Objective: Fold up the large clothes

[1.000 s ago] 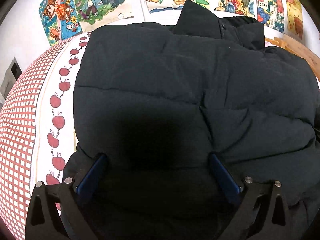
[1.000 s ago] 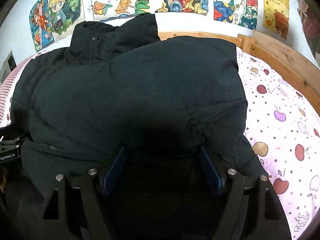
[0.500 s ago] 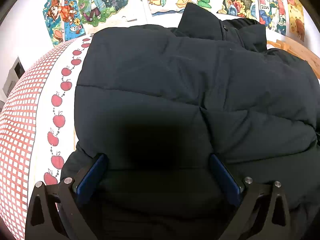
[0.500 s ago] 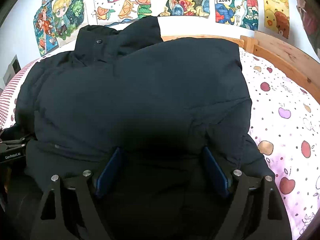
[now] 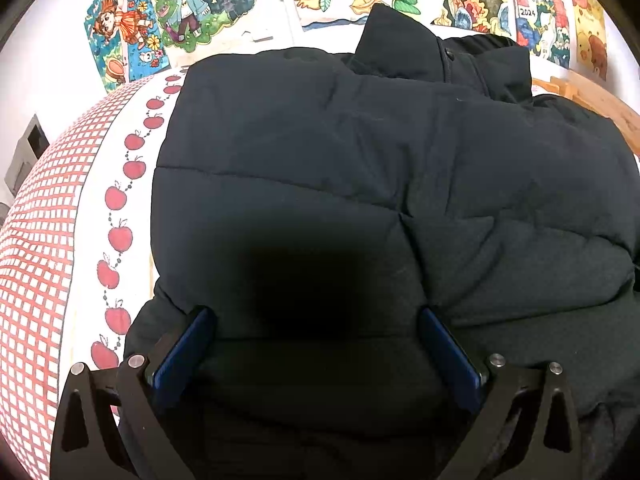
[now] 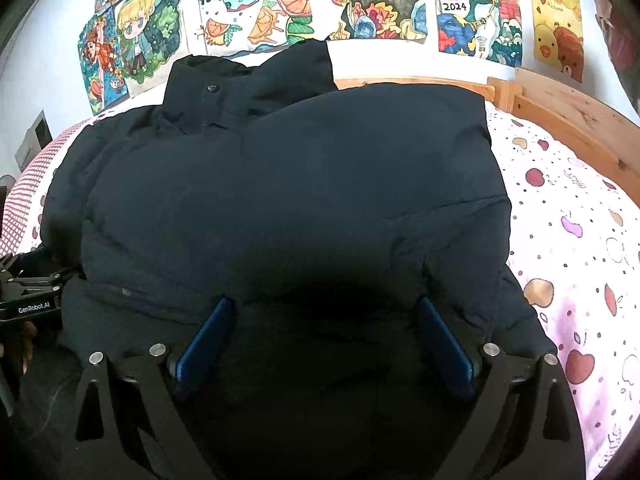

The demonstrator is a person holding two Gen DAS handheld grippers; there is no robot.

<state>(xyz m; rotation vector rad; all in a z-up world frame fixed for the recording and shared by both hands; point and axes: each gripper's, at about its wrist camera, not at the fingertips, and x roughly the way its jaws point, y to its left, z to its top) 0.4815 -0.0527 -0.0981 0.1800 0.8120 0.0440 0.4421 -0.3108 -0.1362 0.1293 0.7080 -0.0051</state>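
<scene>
Item: one large black quilted puffer jacket, lying on the bed with its collar toward the poster-covered wall and its lower part doubled up over the body. The near fold edge sits right at both of your grippers.

Risk, as judged: the padding is springy, so the folded layer may puff up or slide back open once nothing pins it. Slippery shell fabric makes that more likely. If you close on only the top layer next, you may drag it off the layers beneath and skew the fold. The jacket nearly fills the space between the red checked bedding and the pink spotted sheet, so a wide swing could push it askew.

Right gripper: your jaws have just been opening and stand wide apart. Jacket bulk lies between the blue pads, with no sign of clamping.

Left gripper: jaws wide apart, straddling the fold. The pads lie against or just beside the fabric, gripping nothing.
</scene>
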